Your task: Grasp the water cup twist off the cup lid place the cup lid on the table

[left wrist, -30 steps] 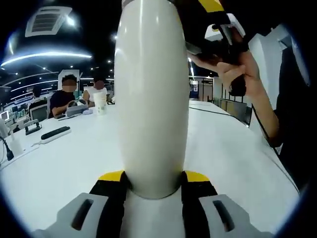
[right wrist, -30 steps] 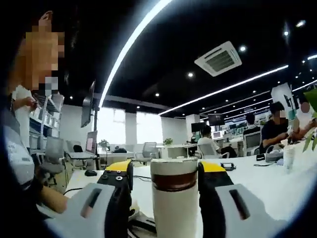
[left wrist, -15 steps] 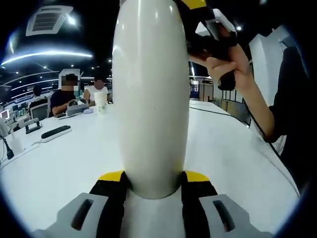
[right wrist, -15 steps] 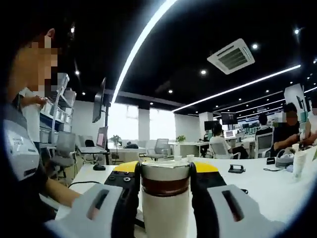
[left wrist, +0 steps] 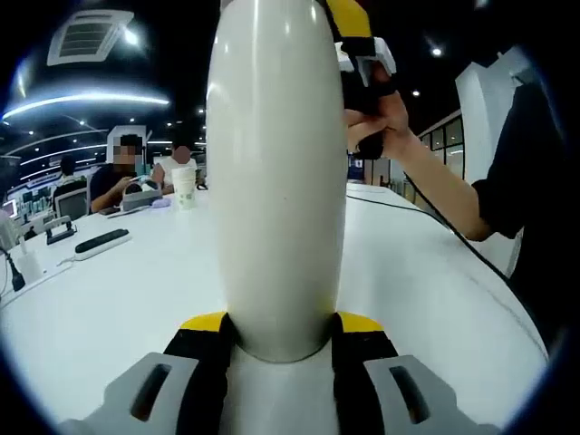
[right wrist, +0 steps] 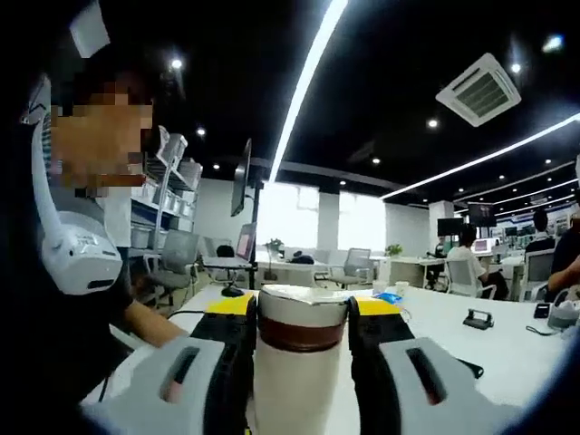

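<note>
Left gripper (left wrist: 281,326) clamped on white water cup (left wrist: 276,172) body, right gripper (right wrist: 301,313) clamped around cup lid (right wrist: 302,313), white table (left wrist: 118,290) below

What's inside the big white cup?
You cannot see inside. The water cup is solid white and its cup lid is still on, with the right gripper shut around it.

Water cup (left wrist: 276,172) upright on table (left wrist: 118,299); people (left wrist: 118,177) probably seated behind.
</note>
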{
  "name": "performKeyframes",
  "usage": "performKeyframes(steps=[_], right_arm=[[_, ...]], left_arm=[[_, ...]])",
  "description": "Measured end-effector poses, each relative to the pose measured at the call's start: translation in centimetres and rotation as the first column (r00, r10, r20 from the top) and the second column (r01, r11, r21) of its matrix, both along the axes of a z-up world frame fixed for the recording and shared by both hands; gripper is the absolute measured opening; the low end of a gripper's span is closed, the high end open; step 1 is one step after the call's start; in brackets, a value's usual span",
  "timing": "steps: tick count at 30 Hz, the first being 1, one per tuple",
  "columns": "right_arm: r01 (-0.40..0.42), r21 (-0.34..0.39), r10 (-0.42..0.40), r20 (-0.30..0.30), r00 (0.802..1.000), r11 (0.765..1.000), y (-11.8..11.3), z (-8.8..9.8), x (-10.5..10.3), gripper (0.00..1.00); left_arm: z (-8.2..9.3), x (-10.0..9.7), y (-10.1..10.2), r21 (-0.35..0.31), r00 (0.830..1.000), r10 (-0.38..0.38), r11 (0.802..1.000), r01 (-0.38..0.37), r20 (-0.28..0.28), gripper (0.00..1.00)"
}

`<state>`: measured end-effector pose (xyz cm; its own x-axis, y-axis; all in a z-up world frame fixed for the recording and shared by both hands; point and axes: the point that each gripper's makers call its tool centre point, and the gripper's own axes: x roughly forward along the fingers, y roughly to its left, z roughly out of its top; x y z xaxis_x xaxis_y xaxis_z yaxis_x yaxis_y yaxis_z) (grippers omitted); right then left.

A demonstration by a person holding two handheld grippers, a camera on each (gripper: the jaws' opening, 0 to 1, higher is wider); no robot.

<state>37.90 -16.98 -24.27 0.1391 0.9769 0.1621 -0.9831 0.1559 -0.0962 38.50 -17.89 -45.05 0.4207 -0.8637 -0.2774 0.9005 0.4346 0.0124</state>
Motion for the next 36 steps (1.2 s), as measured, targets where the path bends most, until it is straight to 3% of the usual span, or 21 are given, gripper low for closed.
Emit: performKeyframes(steps=[4,9,13,18,20,25,28,32,36], right_arm=[[-0.062,0.001,0.062,-0.02,0.998,0.998,-0.1,-0.1,0.2,0.43],[-0.025,0.006,0.026,-0.093,0.995,1.0,0.1,-0.7,0.0,0.44],[0.103,0.074,-0.092,-0.134,0.987,0.992,-0.2,-0.1,-0.1,0.59],[0.298,0.142,-0.278,-0.146,0.95,0.944,-1.0,0.8,0.0,0.6],[0.376,0.132,-0.362,-0.119,0.925,0.917,-1.0,0.9,0.2,0.59],[0.452,0.056,-0.447,-0.085,0.891,0.89,-0.2,0.4,0.9,0.57],[0.461,0.034,-0.458,-0.07,0.886,0.887,0.0,0.2,1.3,0.54],[0.385,0.007,-0.382,-0.099,0.919,0.923,0.6,-0.5,0.7,0.45],[0.355,0.012,-0.352,-0.097,0.931,0.935,0.1,-0.3,0.9,0.45]], left_arm=[[0.0,0.0,0.0,0.0,1.0,-0.002,1.0,0.002,0.0,0.45],[0.0,0.0,-0.1,-0.001,1.0,-0.002,1.0,0.002,0.0,0.45],[0.0,0.0,-0.1,-0.001,1.0,-0.003,1.0,0.003,0.002,0.45],[0.1,0.0,-0.1,0.0,1.0,-0.001,1.0,0.001,0.002,0.45],[0.1,0.0,-0.1,0.0,1.0,-0.001,1.0,0.001,0.003,0.45],[0.1,-0.1,-0.1,0.001,1.0,-0.001,1.0,0.001,0.004,0.45],[0.1,-0.1,-0.1,0.002,1.0,-0.001,1.0,0.001,0.005,0.45],[0.1,-0.1,-0.1,0.003,1.0,0.001,1.0,-0.001,0.008,0.45],[0.1,-0.1,-0.1,0.004,1.0,0.002,1.0,-0.002,0.012,0.45]])
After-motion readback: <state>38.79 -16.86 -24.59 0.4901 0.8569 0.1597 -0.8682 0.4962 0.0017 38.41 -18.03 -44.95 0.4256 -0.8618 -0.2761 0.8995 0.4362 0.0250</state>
